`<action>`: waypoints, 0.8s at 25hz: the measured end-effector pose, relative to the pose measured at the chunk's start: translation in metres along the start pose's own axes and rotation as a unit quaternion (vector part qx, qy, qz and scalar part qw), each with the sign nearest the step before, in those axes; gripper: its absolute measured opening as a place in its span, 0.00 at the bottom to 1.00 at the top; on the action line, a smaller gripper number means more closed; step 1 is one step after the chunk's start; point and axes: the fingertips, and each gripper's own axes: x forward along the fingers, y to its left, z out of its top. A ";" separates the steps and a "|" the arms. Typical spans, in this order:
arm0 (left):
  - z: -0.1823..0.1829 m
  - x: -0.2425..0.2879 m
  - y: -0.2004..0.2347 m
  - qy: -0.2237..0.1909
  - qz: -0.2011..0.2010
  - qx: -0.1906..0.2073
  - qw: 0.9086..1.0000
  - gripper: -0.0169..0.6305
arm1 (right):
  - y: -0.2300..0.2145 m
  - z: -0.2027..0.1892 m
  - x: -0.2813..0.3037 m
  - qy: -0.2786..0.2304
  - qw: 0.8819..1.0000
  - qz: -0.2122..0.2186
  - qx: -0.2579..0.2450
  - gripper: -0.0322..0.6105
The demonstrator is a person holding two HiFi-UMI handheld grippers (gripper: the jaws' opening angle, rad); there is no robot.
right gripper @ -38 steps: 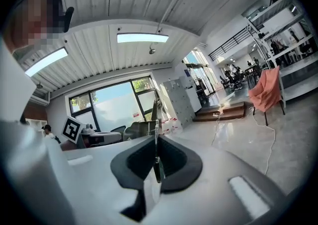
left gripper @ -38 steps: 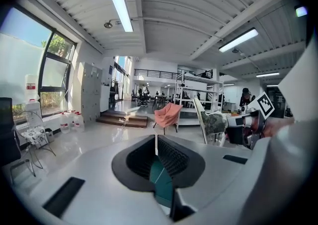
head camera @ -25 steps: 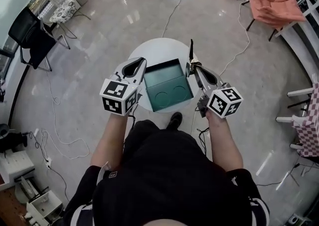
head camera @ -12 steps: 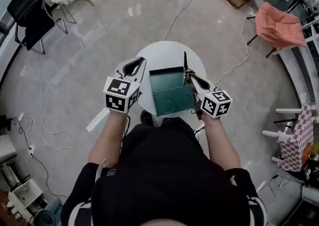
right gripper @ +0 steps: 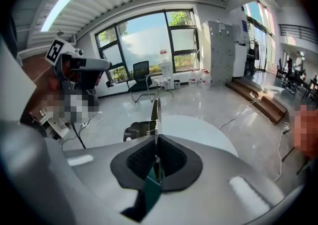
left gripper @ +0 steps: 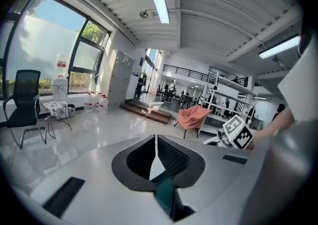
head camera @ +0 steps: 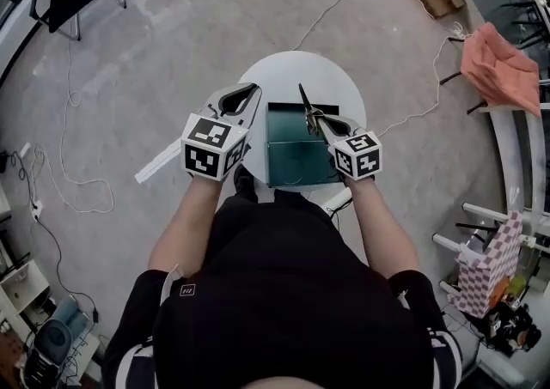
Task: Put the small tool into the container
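The left gripper hangs just left of the box, jaws together on nothing. The green box on the table looks bare inside, as far as shows. Over its far right side the tool, a thin dark strip, stands up from the right gripper, clamped by its lower end. It seems light, stiff, probably slick: pinch its flat faces firmly
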 end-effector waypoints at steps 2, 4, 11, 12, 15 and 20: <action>-0.007 0.003 -0.002 0.006 0.009 -0.010 1.000 0.06 | -0.003 -0.013 0.011 0.033 0.999 0.013 -0.030 0.07; -0.013 0.000 -0.002 0.010 0.020 -0.021 1.000 0.06 | -0.007 -0.027 0.020 0.068 0.996 0.023 -0.060 0.07; -0.030 -0.023 0.016 0.020 0.071 -0.043 0.996 0.06 | -0.010 -0.062 0.056 0.163 0.967 0.043 -0.192 0.07; -0.031 -0.025 0.017 0.021 0.077 -0.046 0.996 0.06 | -0.010 -0.067 0.060 0.174 0.962 0.049 -0.204 0.07; -0.033 -0.031 0.018 0.023 0.093 -0.055 0.994 0.06 | -0.010 -0.077 0.071 0.201 0.948 0.067 -0.239 0.07; -0.046 -0.039 0.019 0.034 0.110 -0.072 0.991 0.06 | -0.012 -0.091 0.088 0.232 0.926 0.077 -0.287 0.07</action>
